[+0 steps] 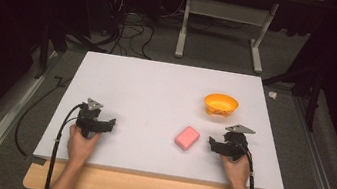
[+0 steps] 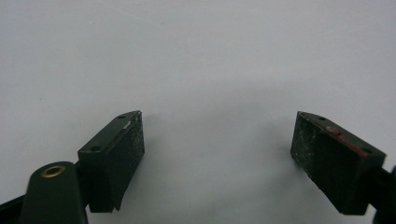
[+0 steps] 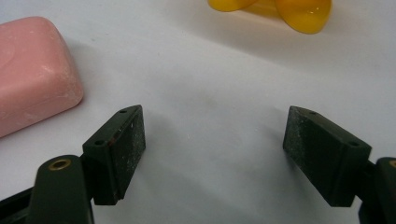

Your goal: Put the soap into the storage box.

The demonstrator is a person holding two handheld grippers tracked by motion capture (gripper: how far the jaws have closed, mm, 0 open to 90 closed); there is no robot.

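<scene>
At ten o'clock from your right claw (image 3: 212,154), just beside it, lies the pink soap (image 3: 32,72); both claws gape wide, empty.

In the high view, two forearms rise from the bottom edge, each hand wrapped round a hand-held gripper: the left hand-held gripper (image 1: 110,124) sits in the lower left of the frame, the right hand-held gripper (image 1: 211,143) in the lower right, well apart, both low over the bench (image 1: 157,88). Their jaws point inward, toward the middle of the frame. In each gripper view the two black jaws stand wide apart with nothing between them.
</scene>
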